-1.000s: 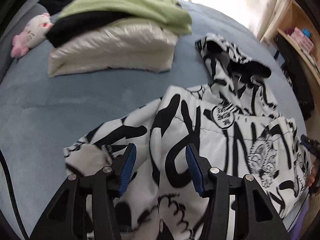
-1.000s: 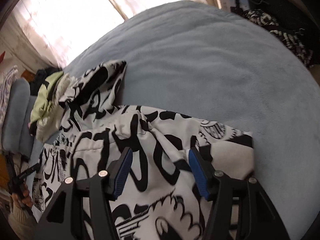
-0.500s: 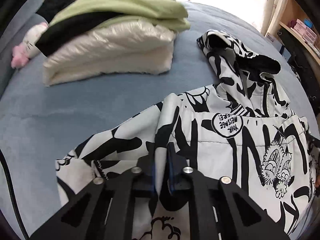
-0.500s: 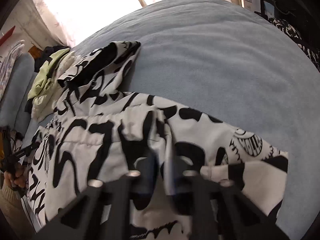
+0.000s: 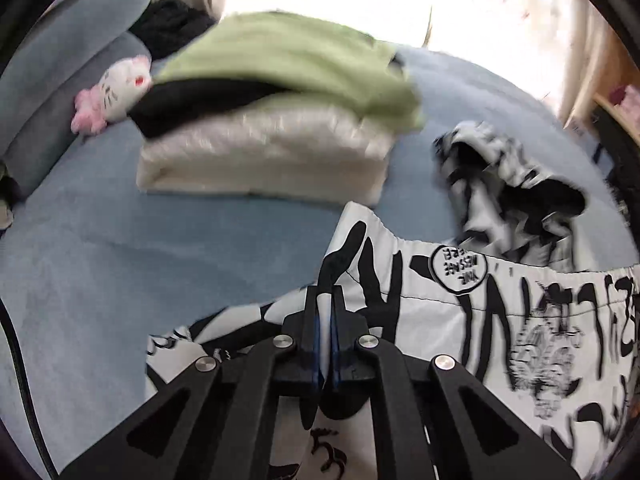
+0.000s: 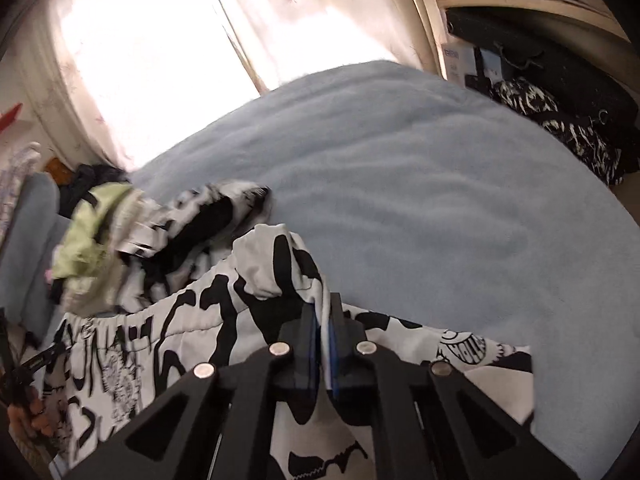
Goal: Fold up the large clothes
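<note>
Now both tools, left (image 5: 325,312) and right (image 6: 322,320), clenched on the printed jacket (image 5: 500,320).

The left gripper (image 5: 325,304) is clamped on a raised fold of the black-and-white printed jacket (image 5: 480,320), white fabric pinched between its blue pads. The jacket spreads to the gripper's right over the blue bed (image 5: 160,248), its hood (image 5: 512,184) lying ahead and right. Ahead and slightly left sits a stack of folded clothes (image 5: 272,120), green on top, black, then cream. Far left of it lies a white-and-pink plush toy (image 5: 114,94).
</note>
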Action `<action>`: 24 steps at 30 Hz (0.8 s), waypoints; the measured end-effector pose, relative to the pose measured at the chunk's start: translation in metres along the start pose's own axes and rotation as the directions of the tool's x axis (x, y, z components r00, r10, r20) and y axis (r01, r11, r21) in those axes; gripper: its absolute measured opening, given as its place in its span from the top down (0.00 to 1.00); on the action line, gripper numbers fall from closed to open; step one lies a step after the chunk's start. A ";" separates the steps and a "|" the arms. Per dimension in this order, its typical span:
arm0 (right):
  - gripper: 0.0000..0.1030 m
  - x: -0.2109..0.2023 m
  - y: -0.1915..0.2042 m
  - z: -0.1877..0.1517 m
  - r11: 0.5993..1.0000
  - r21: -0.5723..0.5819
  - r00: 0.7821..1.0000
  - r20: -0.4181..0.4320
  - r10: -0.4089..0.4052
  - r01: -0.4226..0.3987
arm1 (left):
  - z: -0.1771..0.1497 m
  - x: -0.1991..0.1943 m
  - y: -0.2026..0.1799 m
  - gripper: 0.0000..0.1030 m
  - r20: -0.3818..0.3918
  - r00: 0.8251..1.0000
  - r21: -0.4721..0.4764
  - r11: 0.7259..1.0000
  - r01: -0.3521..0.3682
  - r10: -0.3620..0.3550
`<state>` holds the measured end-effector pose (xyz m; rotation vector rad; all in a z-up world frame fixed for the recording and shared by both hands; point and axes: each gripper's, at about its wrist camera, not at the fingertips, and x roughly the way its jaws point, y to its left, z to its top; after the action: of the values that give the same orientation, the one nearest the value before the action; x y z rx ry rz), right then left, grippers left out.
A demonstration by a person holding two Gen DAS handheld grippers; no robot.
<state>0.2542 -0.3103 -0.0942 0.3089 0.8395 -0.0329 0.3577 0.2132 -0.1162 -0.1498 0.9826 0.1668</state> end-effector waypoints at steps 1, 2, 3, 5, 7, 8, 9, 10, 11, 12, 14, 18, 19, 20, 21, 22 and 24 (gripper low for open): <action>0.96 0.011 0.000 -0.002 1.000 0.001 0.999 -0.028 -0.023 0.023 | -0.003 0.012 0.000 0.98 -0.024 1.000 -0.004 1.000 -0.012 0.012; 0.96 0.025 -0.003 -0.007 0.999 0.002 0.997 -0.066 -0.049 0.049 | -0.007 0.023 0.002 0.98 -0.047 0.999 -0.010 1.000 -0.017 0.017; 0.96 0.034 -0.006 -0.011 0.998 0.003 0.994 -0.092 -0.062 0.063 | -0.011 0.031 0.003 0.98 -0.058 0.998 -0.018 1.000 -0.014 0.013; 0.96 0.046 -0.010 -0.021 0.997 0.001 0.990 -0.119 -0.071 0.071 | -0.016 0.036 0.005 0.97 -0.056 0.998 -0.025 1.000 -0.007 0.006; 0.95 0.047 -0.010 -0.024 0.998 -0.007 0.992 -0.110 -0.069 0.069 | -0.017 0.036 0.006 0.96 -0.055 0.998 -0.025 1.000 -0.005 0.004; 0.95 0.046 -0.010 -0.023 0.998 -0.008 0.991 -0.115 -0.068 0.068 | -0.016 0.036 0.006 0.95 -0.056 0.998 -0.023 1.000 -0.003 0.002; 0.92 0.046 -0.010 -0.022 0.998 -0.007 0.990 -0.120 -0.071 0.070 | -0.016 0.034 0.006 0.95 -0.058 0.998 -0.023 1.000 0.003 -0.005; 0.89 0.045 -0.010 -0.020 0.998 -0.005 0.990 -0.127 -0.063 0.063 | -0.015 0.032 0.007 0.93 -0.060 0.998 -0.025 1.000 0.006 -0.008; 0.88 0.043 -0.010 -0.018 0.998 -0.007 0.988 -0.140 -0.068 0.068 | -0.014 0.030 0.010 0.89 -0.062 0.998 -0.028 1.000 0.012 -0.014; 0.85 0.042 -0.011 -0.017 0.997 -0.008 0.986 -0.150 -0.075 0.074 | -0.012 0.027 0.013 0.87 -0.064 0.998 -0.033 0.999 0.023 -0.025; 0.77 0.032 -0.010 -0.012 0.997 -0.001 0.984 -0.159 -0.080 0.081 | -0.012 0.015 0.015 0.84 -0.052 0.998 -0.044 0.998 0.033 -0.035; 0.66 0.003 0.004 -0.009 0.999 0.019 0.994 -0.096 -0.046 0.048 | -0.009 -0.016 0.009 0.84 -0.009 0.998 -0.042 0.997 0.059 -0.059; 0.66 -0.005 0.012 -0.010 1.000 0.017 0.997 -0.079 -0.019 0.020 | -0.009 -0.026 0.003 0.84 0.003 0.998 -0.029 0.997 0.064 -0.064; 0.66 -0.010 0.019 -0.010 1.000 0.011 0.997 -0.072 0.009 -0.008 | -0.009 -0.032 -0.002 0.84 0.008 0.997 -0.018 0.997 0.071 -0.071; 0.66 -0.014 0.026 -0.011 1.000 0.003 0.997 -0.070 0.026 -0.026 | -0.009 -0.040 -0.010 0.84 0.013 0.996 0.000 0.996 0.090 -0.090; 0.66 -0.018 0.038 -0.013 0.999 -0.017 0.997 -0.069 0.046 -0.048 | -0.009 -0.043 -0.016 0.84 0.014 0.995 0.010 0.995 0.103 -0.103; 0.66 -0.019 0.063 -0.017 0.995 -0.060 0.994 -0.082 0.077 -0.082 | -0.013 -0.053 -0.038 0.84 0.014 0.989 0.046 0.988 0.145 -0.146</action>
<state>0.2382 -0.2473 -0.0749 0.2851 0.9051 0.0811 0.3261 0.1699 -0.0771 -0.1784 0.9538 0.0126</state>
